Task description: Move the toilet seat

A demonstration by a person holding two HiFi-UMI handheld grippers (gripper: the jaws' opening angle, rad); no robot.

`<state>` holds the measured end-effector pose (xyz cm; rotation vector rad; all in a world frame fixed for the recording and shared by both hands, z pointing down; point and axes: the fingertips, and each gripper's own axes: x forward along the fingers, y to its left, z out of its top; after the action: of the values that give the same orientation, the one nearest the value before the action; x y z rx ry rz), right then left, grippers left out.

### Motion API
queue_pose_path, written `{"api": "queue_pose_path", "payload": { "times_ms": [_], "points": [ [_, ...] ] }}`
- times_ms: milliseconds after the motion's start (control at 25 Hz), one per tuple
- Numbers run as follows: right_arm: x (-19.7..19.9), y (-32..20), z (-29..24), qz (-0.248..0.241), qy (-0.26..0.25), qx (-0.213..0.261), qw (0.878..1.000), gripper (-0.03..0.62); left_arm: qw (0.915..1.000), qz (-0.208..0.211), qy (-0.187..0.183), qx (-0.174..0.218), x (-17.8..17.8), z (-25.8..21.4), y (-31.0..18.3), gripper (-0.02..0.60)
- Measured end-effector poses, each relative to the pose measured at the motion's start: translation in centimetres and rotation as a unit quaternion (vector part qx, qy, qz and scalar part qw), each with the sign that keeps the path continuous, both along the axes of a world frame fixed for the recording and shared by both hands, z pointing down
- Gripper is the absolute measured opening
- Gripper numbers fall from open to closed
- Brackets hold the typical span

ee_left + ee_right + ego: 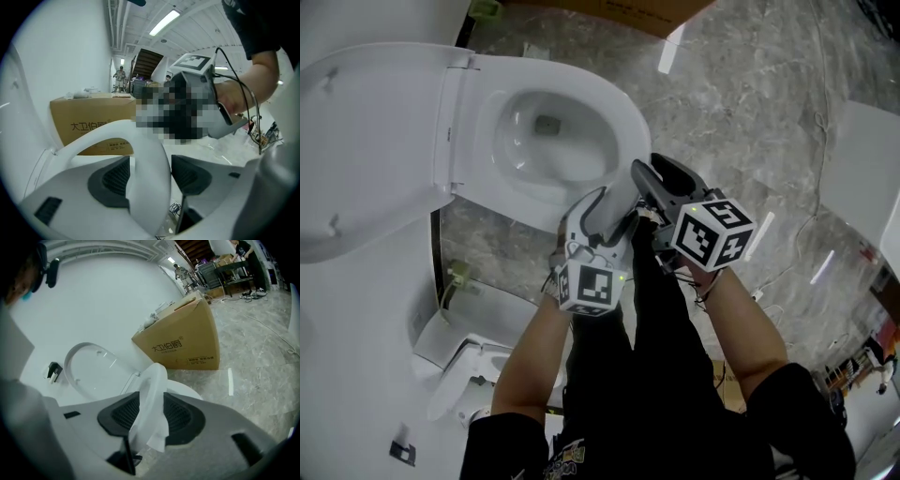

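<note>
The white toilet seat (630, 120) is a ring tilted up off the bowl (546, 141), with its front edge at my two grippers. In the left gripper view the seat (145, 154) arcs up from the hinge and runs between the dark pads (115, 178) of my left gripper (150, 177), which is shut on its rim. The right gripper view shows the seat (153, 390) edge-on, pinched between both pads (180, 416) of my right gripper (152, 417). From the head view, the left gripper (614, 194) and right gripper (649, 174) hold the front rim side by side.
The open lid (366, 141) leans back at the left. A brown cardboard box (183, 343) stands beyond the toilet on the marble floor (741, 103). A second white fixture (459, 375) sits at the lower left. Cables (811, 225) trail on the right. People stand far off (243, 254).
</note>
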<state>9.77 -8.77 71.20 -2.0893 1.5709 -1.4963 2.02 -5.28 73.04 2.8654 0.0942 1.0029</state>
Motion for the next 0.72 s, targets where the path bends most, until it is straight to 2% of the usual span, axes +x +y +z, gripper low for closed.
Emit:
{"api": "queue_pose_path", "payload": {
  "times_ms": [440, 720],
  "points": [
    [-2.1, -3.3, -7.8, -0.063, 0.014, 0.037, 0.997, 0.173, 0.997, -0.065, 0.016, 0.039, -1.1, -6.9, -3.7, 0.253],
    [-4.2, -6.9, -12.9, -0.131, 0.032, 0.085, 0.987, 0.172, 0.9876, -0.137, 0.024, 0.072, -2.8, -11.5, -8.1, 0.253]
  ]
}}
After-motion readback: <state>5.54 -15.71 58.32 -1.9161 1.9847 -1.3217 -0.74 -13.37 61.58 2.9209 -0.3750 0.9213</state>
